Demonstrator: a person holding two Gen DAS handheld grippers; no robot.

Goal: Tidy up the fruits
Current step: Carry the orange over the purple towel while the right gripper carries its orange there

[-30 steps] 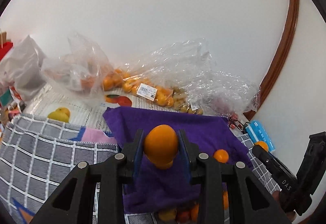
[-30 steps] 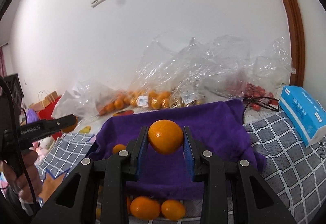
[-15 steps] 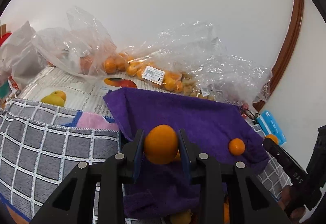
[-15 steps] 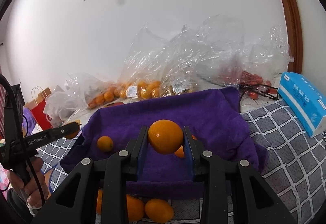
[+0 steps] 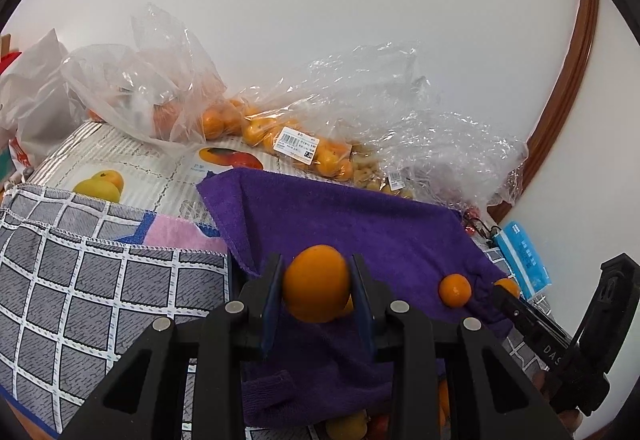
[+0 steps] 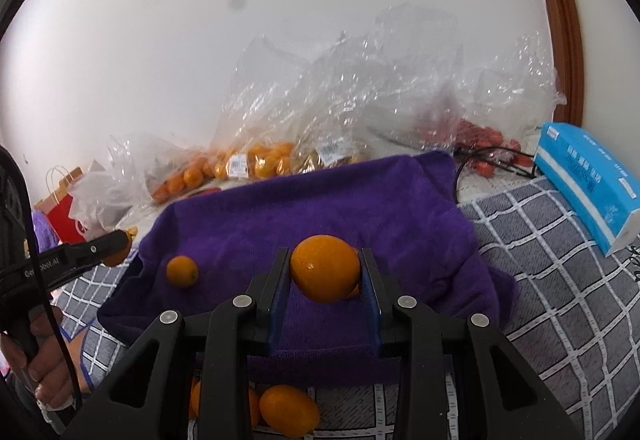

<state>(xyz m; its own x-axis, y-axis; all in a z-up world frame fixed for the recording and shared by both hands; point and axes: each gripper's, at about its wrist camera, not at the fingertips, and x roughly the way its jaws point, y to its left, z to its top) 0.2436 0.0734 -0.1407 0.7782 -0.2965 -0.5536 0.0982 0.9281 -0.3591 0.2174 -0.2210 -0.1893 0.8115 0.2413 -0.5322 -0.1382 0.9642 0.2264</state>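
Left gripper [image 5: 317, 286] clamped on orange [image 5: 316, 282], above purple towel [image 5: 360, 228]. Right gripper [image 6: 325, 276] likewise grips 2nd orange [image 6: 325, 272] over same towel. Small orange [image 6: 182, 271] lies on towel, left of right gripper, apart.

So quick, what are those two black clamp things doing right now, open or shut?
Left gripper: shut on a round orange citrus fruit.
Right gripper: shut on another round orange citrus fruit, above the purple towel.
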